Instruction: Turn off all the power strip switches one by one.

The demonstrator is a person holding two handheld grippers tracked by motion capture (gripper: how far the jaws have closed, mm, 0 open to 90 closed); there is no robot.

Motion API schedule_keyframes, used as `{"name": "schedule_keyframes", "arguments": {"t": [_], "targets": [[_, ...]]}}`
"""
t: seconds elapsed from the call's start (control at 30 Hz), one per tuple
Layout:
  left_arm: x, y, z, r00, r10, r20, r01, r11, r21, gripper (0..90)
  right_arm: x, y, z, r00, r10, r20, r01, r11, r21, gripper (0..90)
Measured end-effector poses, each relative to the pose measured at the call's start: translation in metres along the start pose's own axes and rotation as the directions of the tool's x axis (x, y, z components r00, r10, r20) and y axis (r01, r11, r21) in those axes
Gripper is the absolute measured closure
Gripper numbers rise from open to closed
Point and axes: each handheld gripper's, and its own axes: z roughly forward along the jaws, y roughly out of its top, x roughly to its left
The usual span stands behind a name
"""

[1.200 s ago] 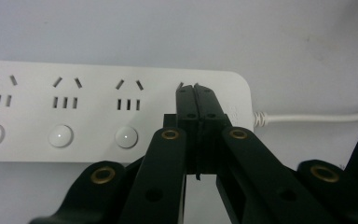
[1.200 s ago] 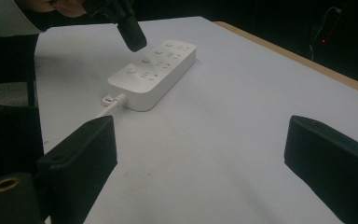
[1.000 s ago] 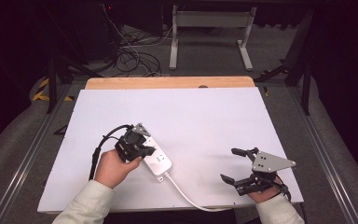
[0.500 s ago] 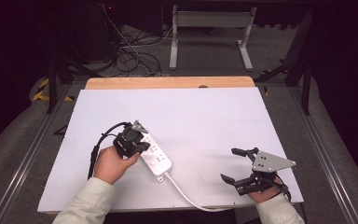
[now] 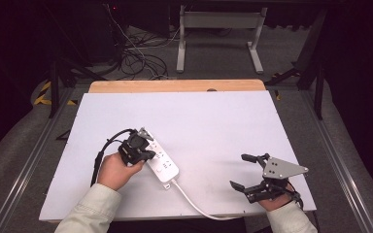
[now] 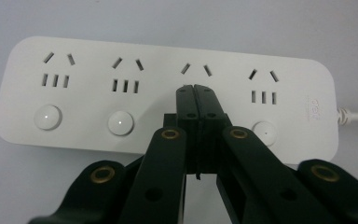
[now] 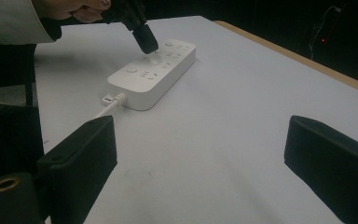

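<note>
step: pressing third switch | left gripper (image 6: 196, 88): jaws closed, empty, over power strip (image 5: 159, 160) at table (image 5: 223, 121) front-left | right gripper (image 5: 253, 171): wide open, empty | advice: press straight down, centred on button.

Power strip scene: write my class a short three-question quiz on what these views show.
1. True or false: the left claw is shut, empty, above the power strip.
2. How many round buttons on the strip are unhidden in the left gripper view?
3. The right claw is: A open, empty; B shut on the white cord; C pressing a button.

Key: 1 true; 2 three, a fourth place is hidden by the claw; 3 A.
</note>
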Motion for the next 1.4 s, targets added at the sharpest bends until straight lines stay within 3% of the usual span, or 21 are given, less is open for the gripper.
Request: {"name": "schedule_keyframes", "arguments": {"t": [0.2, 0.53, 0.7, 0.97, 1.2, 1.4], "targets": [[0.0007, -0.0002, 0.0041, 0.9998, -0.01, 0.015, 0.01, 0.9996, 0.025, 90.0, 0.0, -0.0001, 0.0002, 1.0, 0.0, -0.002, 0.0, 1.0, 0.002, 9.8], [0.0036, -0.0023, 0.0062, 0.9984, -0.038, 0.041, 0.038, 0.9992, 0.016, 90.0, 0.0002, 0.0, 0.0001, 1.0, 0.0, -0.003, 0.001, 1.0, 0.001, 9.8], [0.0012, -0.0017, 0.0078, 0.9998, -0.014, 0.017, 0.014, 0.9995, 0.027, 90.0, 0.0005, 0.0001, 0.0, 1.0, 0.001, -0.002, -0.001, 1.0, 0.004, 9.7], [-0.0004, -0.0025, 0.0078, 0.9997, -0.017, 0.016, 0.016, 0.9995, 0.029, 90.0, 0.0008, 0.0002, -0.0002, 1.0, 0.0, -0.002, 0.0, 1.0, 0.004, 9.8], [-0.0041, -0.003, 0.0081, 0.9999, 0.001, -0.016, -0.001, 0.9997, 0.023, 90.0, 0.0011, 0.0002, 0.0004, 1.0, -0.002, -0.004, 0.002, 1.0, 0.004, 9.7], [-0.0029, -0.0044, 0.0082, 0.9999, -0.008, -0.006, 0.008, 0.9998, 0.016, 90.0, 0.0015, 0.0001, 0.0009, 1.0, 0.0, -0.007, 0.0, 1.0, 0.005, 9.8]]}}
